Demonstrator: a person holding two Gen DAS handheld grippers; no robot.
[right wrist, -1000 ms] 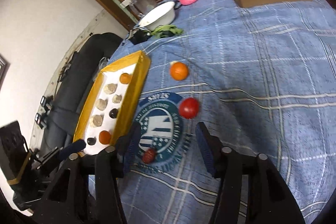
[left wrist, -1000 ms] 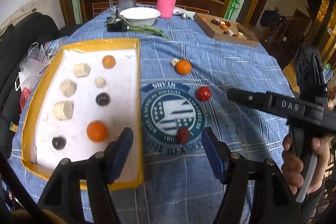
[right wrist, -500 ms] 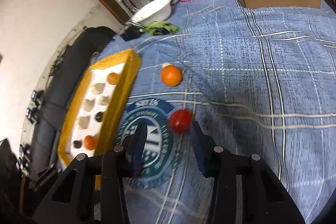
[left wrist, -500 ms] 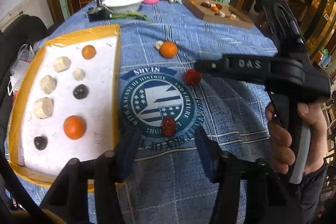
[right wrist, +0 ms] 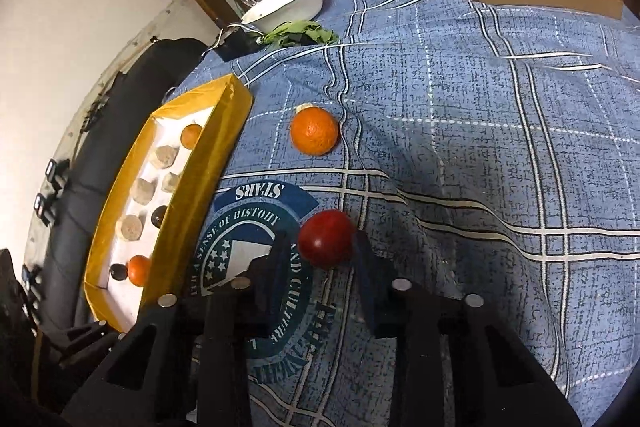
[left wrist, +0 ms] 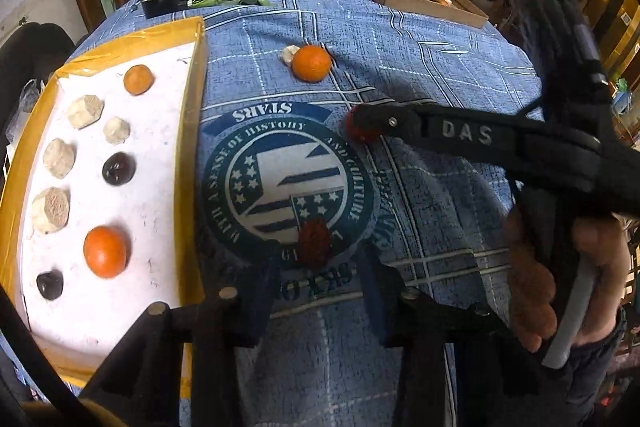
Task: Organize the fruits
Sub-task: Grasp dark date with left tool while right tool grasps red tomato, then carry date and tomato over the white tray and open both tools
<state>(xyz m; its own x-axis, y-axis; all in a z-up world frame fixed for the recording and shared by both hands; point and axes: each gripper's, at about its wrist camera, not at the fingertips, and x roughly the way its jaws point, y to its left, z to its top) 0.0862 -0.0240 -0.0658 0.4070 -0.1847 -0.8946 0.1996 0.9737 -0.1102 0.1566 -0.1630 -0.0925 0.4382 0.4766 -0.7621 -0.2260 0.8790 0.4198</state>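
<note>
The smooth round red fruit [right wrist: 326, 243] lies on the blue checked cloth of the surface, near the middle, at the right rim of the round printed emblem [left wrist: 288, 183]. A second ago the right tool [right wrist: 320, 259] hung short of it over the emblem; now its two dark fingers [right wrist: 370, 263] sit either side of the fruit, narrowed to about its width. Whether they already press on it I cannot tell, and the fruit looks to be resting on the cloth, not lifted. My reading is that the pick-up is about to close.

The bumpy dark-red fruit [left wrist: 315, 237] lies at the near rim of the emblem. The left tool [left wrist: 316, 287] has drawn in toward it and stands open, the fruit just ahead of the gap, not yet between the fingers. Both tools have thus shifted from approach to lining up, one fruit each.

Farther toward the far edge sits a loose orange tangerine [right wrist: 315, 131] with a small pale piece [left wrist: 290, 54] touching it. Along the left edge lies the yellow-rimmed white tray [left wrist: 188, 131], already holding two orange fruits, two dark ones and several pale pieces, and likely the destination. Three round fruits remain outside it.
</note>
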